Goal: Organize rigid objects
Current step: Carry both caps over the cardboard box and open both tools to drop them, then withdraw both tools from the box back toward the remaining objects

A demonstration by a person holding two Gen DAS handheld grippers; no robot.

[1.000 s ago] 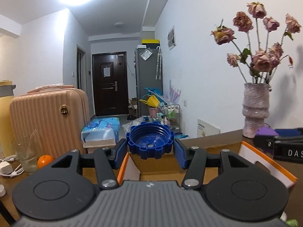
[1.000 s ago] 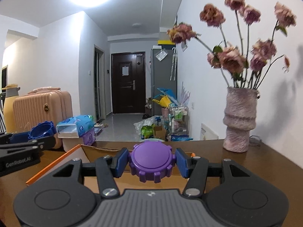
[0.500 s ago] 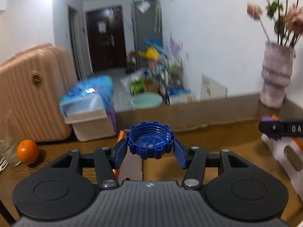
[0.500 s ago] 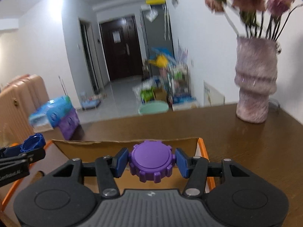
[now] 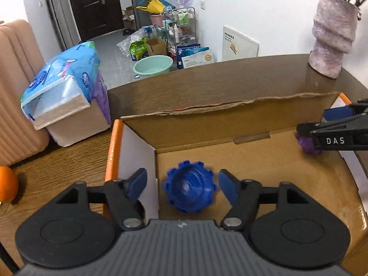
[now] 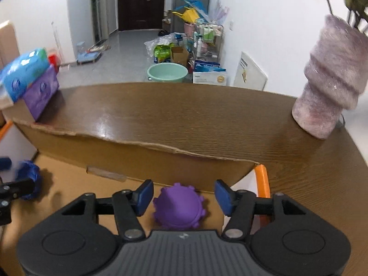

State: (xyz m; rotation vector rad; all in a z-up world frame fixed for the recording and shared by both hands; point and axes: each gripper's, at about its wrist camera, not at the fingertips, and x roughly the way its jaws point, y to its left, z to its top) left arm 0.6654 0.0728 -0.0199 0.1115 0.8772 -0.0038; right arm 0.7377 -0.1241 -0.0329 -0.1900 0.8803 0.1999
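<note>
A blue toothed cap (image 5: 188, 193), hollow side up and blurred, is between the opening jaws of my left gripper (image 5: 182, 185); the pads stand clear of it. It is over the floor of an open cardboard box (image 5: 207, 119) with orange edges. In the right wrist view a purple toothed cap (image 6: 179, 209) sits between the opening jaws of my right gripper (image 6: 184, 195), with a gap on each side. That gripper is at the box's right end (image 6: 138, 158). The blue cap (image 6: 28, 179) shows at the box's left end.
The box lies on a dark wooden table (image 6: 184, 110). A mauve vase (image 6: 331, 80) stands at the table's far right. An orange (image 5: 8, 184) lies at the left. Beyond the left edge are a tissue pack (image 5: 62, 85) on a carton and a pink suitcase (image 5: 13, 92).
Both grippers have tipped down over the box and moved forward. Their jaws, shut on the caps before, have spread, and both caps are loose between the pads.
</note>
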